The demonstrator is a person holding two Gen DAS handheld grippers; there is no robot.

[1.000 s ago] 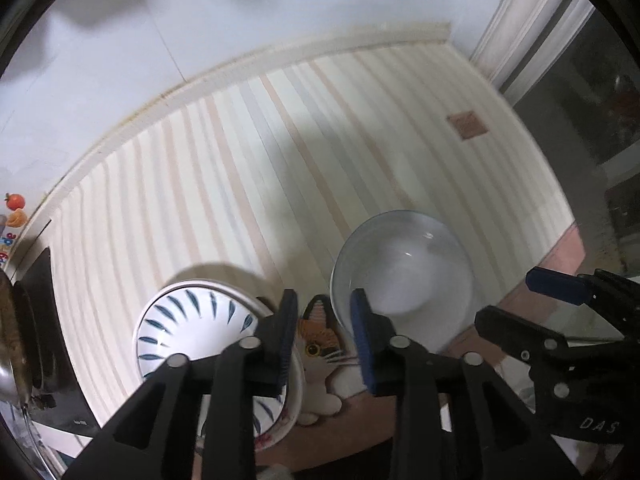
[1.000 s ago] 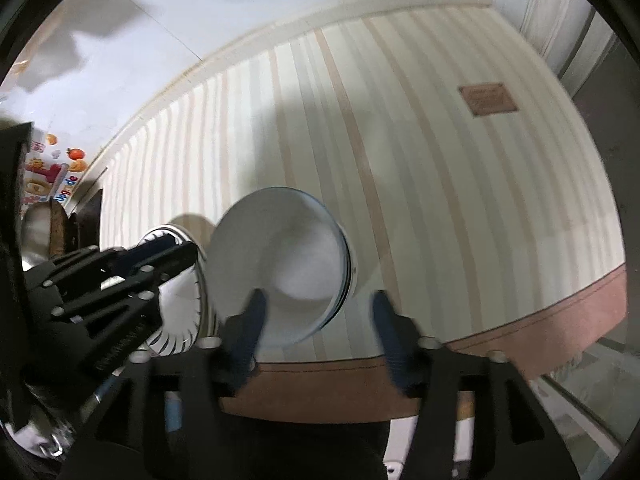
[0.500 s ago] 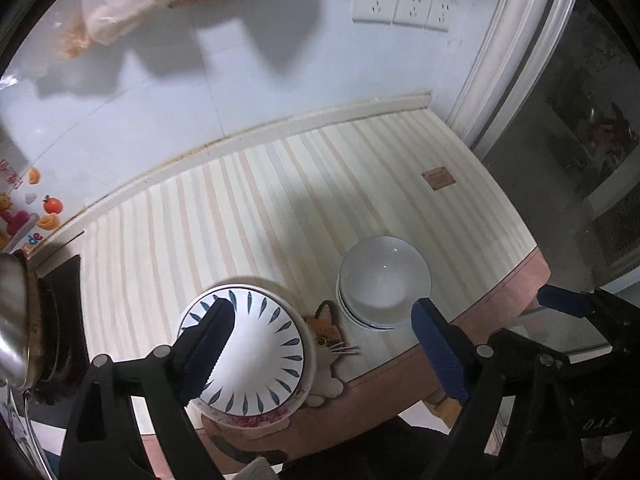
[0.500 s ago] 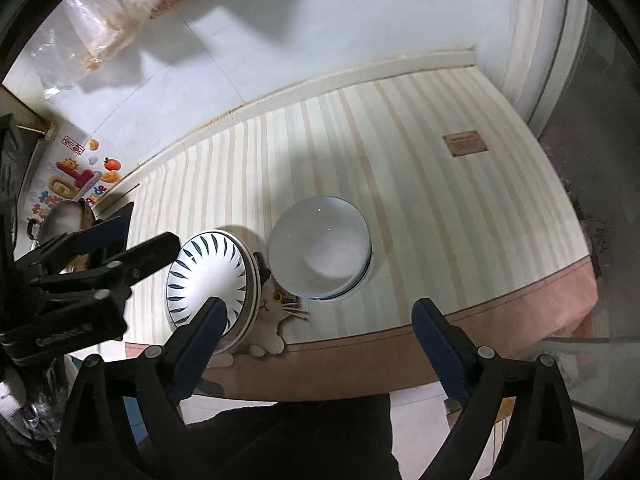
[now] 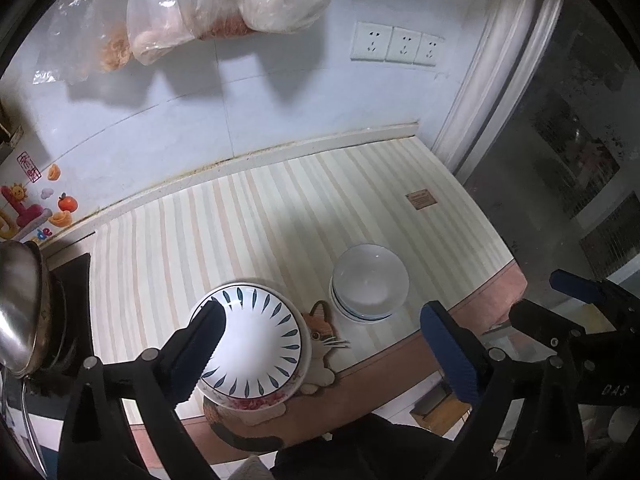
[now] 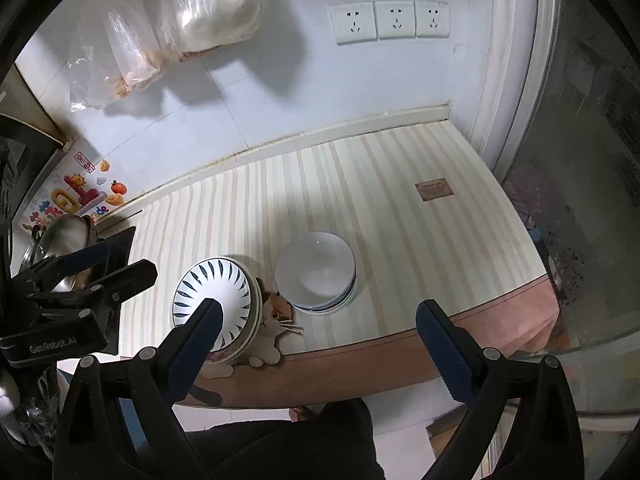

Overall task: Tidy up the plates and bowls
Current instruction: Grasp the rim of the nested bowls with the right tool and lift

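Nearby, a cat mat lies between plates and bowls.

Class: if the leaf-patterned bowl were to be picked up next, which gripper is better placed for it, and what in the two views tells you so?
Probably left. The left gripper hangs open almost over the leaf-patterned bowl; the right gripper, also open, lines up more with the white bowl stack.

obstacles: plate stack, bowl stack near front edge | free: striped counter behind them
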